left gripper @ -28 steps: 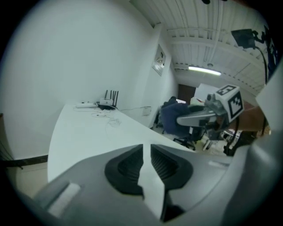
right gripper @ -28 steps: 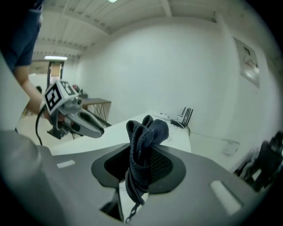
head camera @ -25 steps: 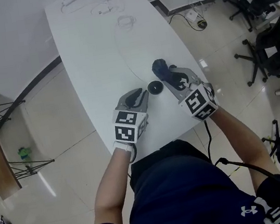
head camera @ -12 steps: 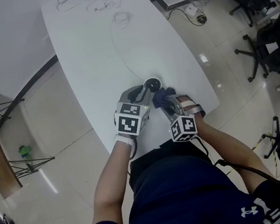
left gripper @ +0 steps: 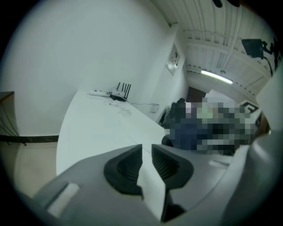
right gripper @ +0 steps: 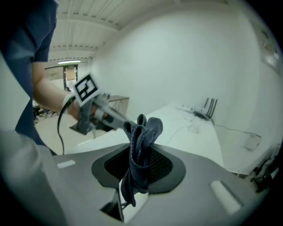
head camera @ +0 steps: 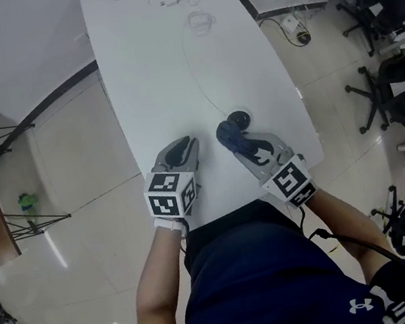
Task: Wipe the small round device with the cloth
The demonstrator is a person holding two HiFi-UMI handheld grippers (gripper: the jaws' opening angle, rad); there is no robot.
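The left gripper hangs over the long white table, left of the small round black device, its jaws drawn together on nothing. The right gripper pinches a bunched dark blue cloth just beside the device's near edge. This looks like the wiping step. Next, the cloth probably needs pressing onto the device's top.

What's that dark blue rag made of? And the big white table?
The cloth looks like soft woven or knitted fabric: matte, fine textured weave, floppy folds. The table looks hard and smooth, plain white, perhaps laminate or painted board; I cannot tell which.
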